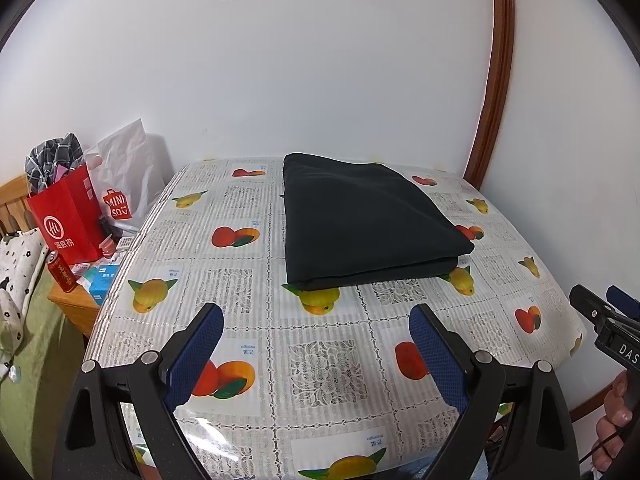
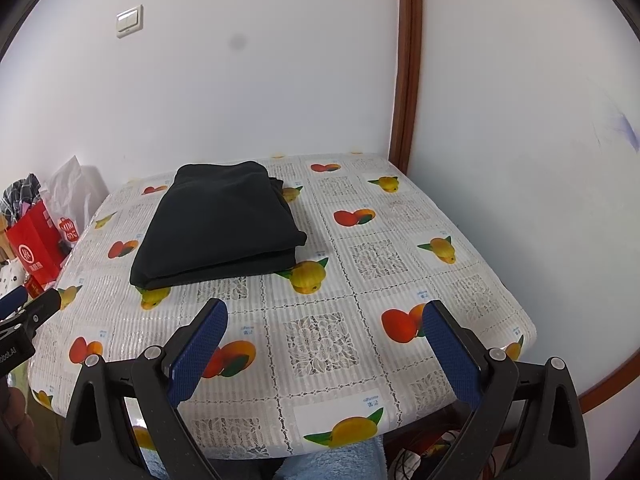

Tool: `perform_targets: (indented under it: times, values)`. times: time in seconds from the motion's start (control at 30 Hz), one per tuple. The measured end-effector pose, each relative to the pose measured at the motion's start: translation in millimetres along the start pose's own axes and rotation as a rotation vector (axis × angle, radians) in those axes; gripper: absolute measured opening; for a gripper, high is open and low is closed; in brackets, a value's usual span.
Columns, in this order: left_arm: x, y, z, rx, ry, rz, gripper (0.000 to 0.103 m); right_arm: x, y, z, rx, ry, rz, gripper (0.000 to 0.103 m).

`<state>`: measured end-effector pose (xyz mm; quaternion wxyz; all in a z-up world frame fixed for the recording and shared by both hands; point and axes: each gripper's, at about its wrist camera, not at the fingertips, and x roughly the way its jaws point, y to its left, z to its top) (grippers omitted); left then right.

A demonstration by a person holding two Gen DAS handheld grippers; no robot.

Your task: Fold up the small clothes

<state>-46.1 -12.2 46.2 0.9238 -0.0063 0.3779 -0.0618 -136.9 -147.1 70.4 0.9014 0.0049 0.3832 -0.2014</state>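
A black garment (image 1: 360, 220) lies folded into a neat rectangle on the fruit-print tablecloth (image 1: 320, 360), toward the back of the table. It also shows in the right wrist view (image 2: 220, 224). My left gripper (image 1: 316, 316) is open and empty, held above the table's front part, short of the garment. My right gripper (image 2: 328, 312) is open and empty too, in front of the garment and to its right. The right gripper's tip shows at the left wrist view's right edge (image 1: 600, 312). The left gripper's tip shows at the right wrist view's left edge (image 2: 28, 308).
A red paper bag (image 1: 68, 216) with checked cloth, a white Miniso bag (image 1: 120, 184) and a red can (image 1: 60, 272) stand on a low wooden stand left of the table. White walls and a brown wooden door frame (image 1: 496, 80) close the back and right.
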Motion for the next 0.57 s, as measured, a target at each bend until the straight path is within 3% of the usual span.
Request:
perform_targets:
  times: [0.57]
  values:
    - [-0.9, -5.0, 1.3, -0.013, -0.009, 0.009, 0.094, -2.3, -1.7, -0.5, -0.002, -0.005, 0.008, 0.097]
